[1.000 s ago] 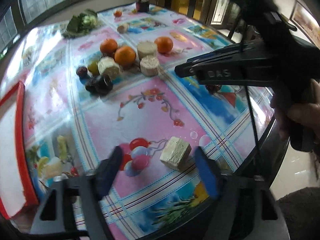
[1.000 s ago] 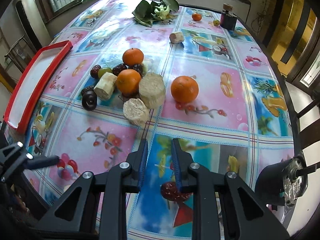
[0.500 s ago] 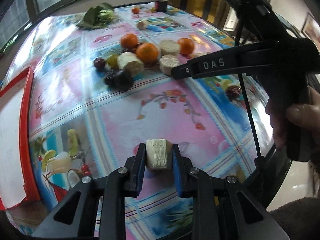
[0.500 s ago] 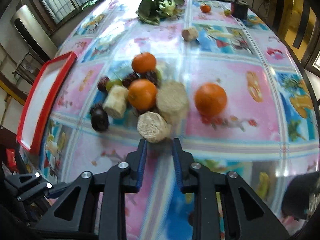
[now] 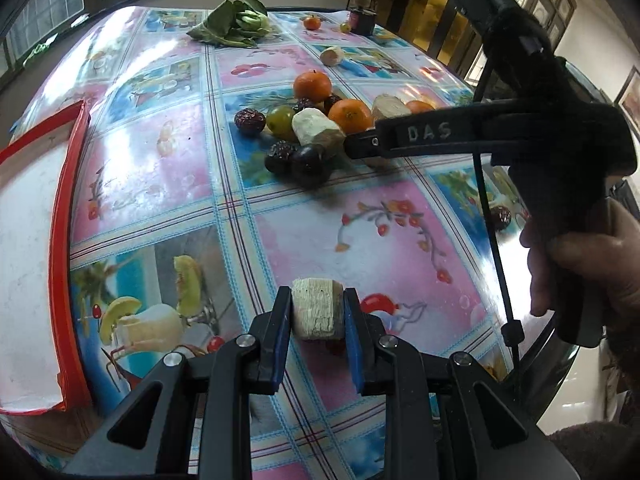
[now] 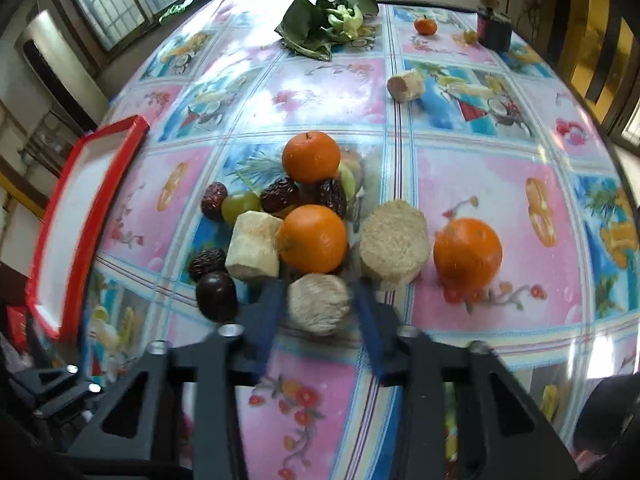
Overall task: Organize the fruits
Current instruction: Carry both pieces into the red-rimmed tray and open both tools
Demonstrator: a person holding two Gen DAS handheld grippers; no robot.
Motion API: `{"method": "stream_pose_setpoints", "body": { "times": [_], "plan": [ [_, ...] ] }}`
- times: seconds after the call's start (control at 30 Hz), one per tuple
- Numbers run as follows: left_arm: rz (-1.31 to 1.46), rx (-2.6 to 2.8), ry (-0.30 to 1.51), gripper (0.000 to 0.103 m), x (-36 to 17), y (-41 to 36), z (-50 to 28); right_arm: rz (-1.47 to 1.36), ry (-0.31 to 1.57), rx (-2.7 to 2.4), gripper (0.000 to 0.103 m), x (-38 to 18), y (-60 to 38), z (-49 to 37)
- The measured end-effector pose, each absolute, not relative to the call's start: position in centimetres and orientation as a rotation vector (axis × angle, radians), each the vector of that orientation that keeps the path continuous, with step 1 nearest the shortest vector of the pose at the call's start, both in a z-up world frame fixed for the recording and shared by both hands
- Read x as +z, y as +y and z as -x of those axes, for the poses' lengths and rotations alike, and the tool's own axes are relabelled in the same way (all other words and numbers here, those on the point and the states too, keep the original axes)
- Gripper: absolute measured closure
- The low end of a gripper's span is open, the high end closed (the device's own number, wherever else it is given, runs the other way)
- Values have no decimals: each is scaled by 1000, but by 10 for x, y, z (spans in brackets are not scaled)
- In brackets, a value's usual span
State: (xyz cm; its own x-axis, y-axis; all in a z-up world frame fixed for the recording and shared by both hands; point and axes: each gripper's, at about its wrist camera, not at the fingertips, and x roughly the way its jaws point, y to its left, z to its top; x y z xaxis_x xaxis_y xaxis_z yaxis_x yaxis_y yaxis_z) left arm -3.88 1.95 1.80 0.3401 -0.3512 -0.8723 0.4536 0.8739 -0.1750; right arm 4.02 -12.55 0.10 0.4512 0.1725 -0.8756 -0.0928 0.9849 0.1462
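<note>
My left gripper [image 5: 316, 314] is shut on a pale sugarcane chunk [image 5: 316, 306], held near the table's front edge. The fruit pile lies mid-table: oranges [image 6: 314, 238], dark dates [image 6: 280, 198], a green fruit [image 6: 240, 206], a dark plum [image 6: 216, 296] and sugarcane chunks [image 6: 394, 240]. My right gripper [image 6: 320, 316] stands open at the pile's near side, its blurred fingers [image 6: 272, 312] on either side of a round sugarcane piece [image 6: 318, 306] that rests on the table. In the left wrist view the right gripper [image 5: 352, 146] reaches into the pile [image 5: 308, 136], held by a hand [image 5: 580, 264].
A red-rimmed white tray [image 5: 64, 216] lies at the left edge, also in the right wrist view [image 6: 60, 216]. Leafy greens [image 6: 328, 28], a small orange [image 6: 425, 25], a dark jar [image 6: 494, 26] and a stray sugarcane chunk [image 6: 405, 85] sit at the back. One date [image 5: 500, 216] lies alone at the right.
My left gripper went from open around the sugarcane chunk to shut on it. My right gripper moved forward to the pile and opened around a round sugarcane piece.
</note>
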Motion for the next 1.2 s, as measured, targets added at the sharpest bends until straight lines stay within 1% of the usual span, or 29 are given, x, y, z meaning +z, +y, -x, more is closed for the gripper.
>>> {"method": "stream_pose_setpoints", "body": {
  "times": [0.17, 0.37, 0.57, 0.83, 1.03, 1.2],
  "plan": [
    [-82, -527, 1102, 79, 18, 22, 37, -11, 1069, 149, 70, 10, -123, -24],
    [-35, -525, 1088, 79, 25, 30, 31, -20, 1031, 166, 70, 35, -123, 2],
    [-8, -514, 1060, 79, 39, 40, 23, -19, 1040, 224, 70, 46, -102, 11],
    [21, -446, 1011, 79, 59, 72, 7, -14, 1022, 327, 70, 65, -55, -12],
    [60, -333, 991, 79, 68, 122, -13, 25, 1008, 430, 69, 77, 5, -42],
    [70, -207, 980, 79, 69, 174, -30, 58, 1021, 521, 69, 74, 66, -70]
  ]
}}
